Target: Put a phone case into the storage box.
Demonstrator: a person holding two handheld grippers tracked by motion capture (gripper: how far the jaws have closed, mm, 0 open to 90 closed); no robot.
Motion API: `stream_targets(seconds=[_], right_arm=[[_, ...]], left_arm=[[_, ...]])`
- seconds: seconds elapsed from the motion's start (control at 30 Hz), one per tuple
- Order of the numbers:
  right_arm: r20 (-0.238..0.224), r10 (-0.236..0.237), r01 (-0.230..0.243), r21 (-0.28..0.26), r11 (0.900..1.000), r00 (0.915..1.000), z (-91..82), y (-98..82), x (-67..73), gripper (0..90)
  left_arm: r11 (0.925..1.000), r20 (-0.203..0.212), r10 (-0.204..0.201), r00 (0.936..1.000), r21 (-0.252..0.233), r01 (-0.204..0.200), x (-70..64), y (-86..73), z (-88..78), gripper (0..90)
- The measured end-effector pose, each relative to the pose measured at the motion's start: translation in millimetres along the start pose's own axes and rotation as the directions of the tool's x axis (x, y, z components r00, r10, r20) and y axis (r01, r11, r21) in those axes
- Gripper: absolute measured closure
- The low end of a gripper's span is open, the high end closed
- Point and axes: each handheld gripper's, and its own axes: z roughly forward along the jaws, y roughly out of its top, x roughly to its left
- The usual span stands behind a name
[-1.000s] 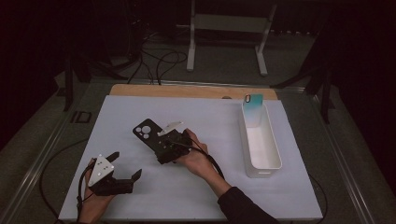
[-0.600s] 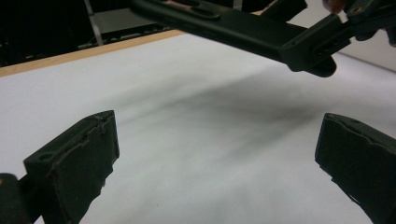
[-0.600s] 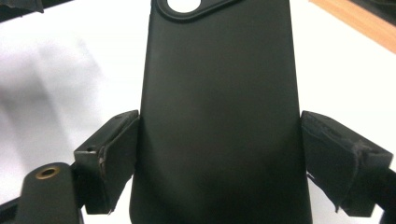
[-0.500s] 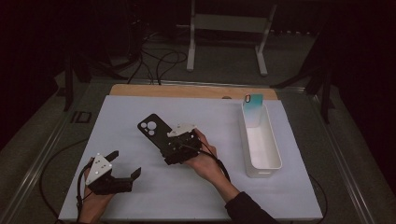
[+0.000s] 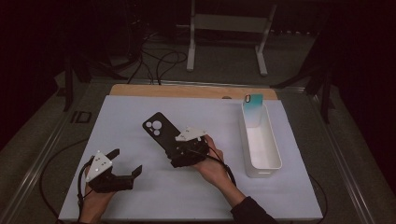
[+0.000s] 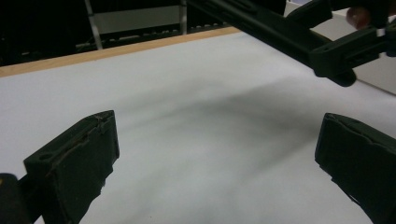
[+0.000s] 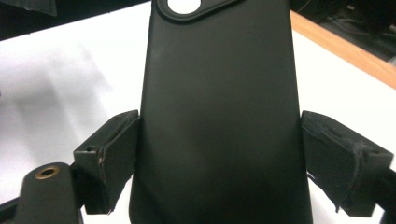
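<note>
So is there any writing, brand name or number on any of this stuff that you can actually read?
None can be read.
Black phone case: plain back, with no logo or lettering on the part in view.
Teal card standing in the white bin: no print visible; too small to tell.
Grey plates on the left gripper and right gripper: blank as far as can be seen.

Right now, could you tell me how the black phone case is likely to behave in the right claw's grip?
The black phone case looks thin and hollow, so probably light. Its matte surface should resist slipping. Held across its sides by the right claw, it may flex if squeezed hard.
</note>
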Motion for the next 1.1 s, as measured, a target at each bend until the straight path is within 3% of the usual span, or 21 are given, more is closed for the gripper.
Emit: stream_targets(seconds=[0.47, 1.1], right_arm=[[-0.01, -0.029, 0.028, -0.054, 0.998, 0.9995, -3.8, 0.4, 12.5, 15.2], [-0.041, -0.075, 0.071, -0.108, 0.992, 0.9963, -6.4, -0.6, 23.4, 15.2]], left_arm=[[0.9981, 0.026, -0.062, 0.9977, 0.0, 0.062, -1.5, 15.8, 1.3, 2.2], [0.996, 0.09, -0.089, 0.9919, 0.0, 0.09, -17.7, 38.1, 24.1, 14.9]])
